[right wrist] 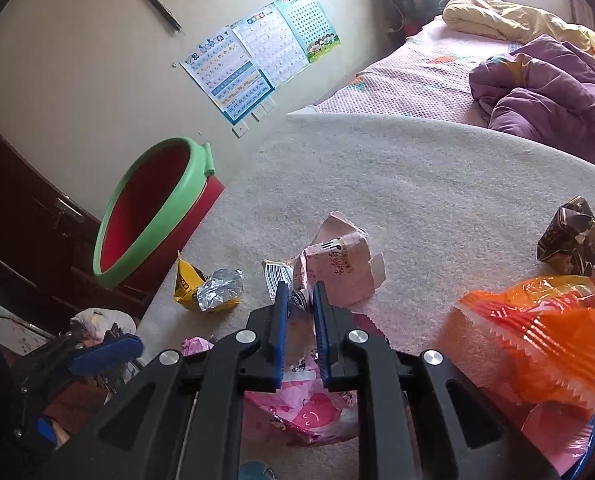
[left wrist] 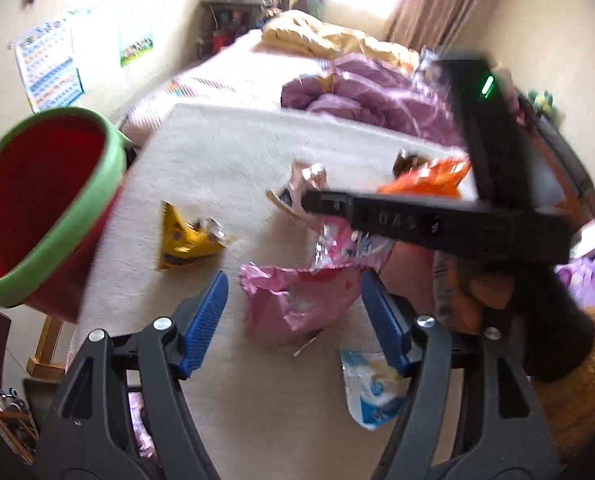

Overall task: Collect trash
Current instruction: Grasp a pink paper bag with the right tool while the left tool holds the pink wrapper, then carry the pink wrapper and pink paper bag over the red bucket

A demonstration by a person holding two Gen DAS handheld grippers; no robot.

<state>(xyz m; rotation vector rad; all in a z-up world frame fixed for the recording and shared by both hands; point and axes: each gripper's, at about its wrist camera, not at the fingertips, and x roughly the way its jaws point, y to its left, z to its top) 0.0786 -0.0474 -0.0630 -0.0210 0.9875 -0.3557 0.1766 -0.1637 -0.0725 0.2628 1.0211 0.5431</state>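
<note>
Several wrappers lie on a cream mat point(left wrist: 225, 152). My left gripper point(left wrist: 295, 304) is open and empty, its blue fingers either side of a pink wrapper point(left wrist: 297, 300). A yellow wrapper point(left wrist: 185, 240) lies to its left, a blue-white packet point(left wrist: 371, 392) below right. The red bucket with a green rim point(left wrist: 37, 208) stands at the left mat edge. My right gripper point(right wrist: 299, 296) has its jaws close together around the edge of a pink wrapper point(right wrist: 301, 400), just short of a pink carton point(right wrist: 337, 268). An orange bag point(right wrist: 549, 328) and a brown wrapper point(right wrist: 575, 240) lie to the right.
A bed with a purple quilt point(right wrist: 545, 92) and a yellow blanket point(right wrist: 513, 16) lies beyond the mat. Posters point(right wrist: 257, 56) hang on the wall. A dark wooden cabinet point(right wrist: 25, 216) stands behind the bucket. The right gripper's black body point(left wrist: 457, 224) crosses the left wrist view.
</note>
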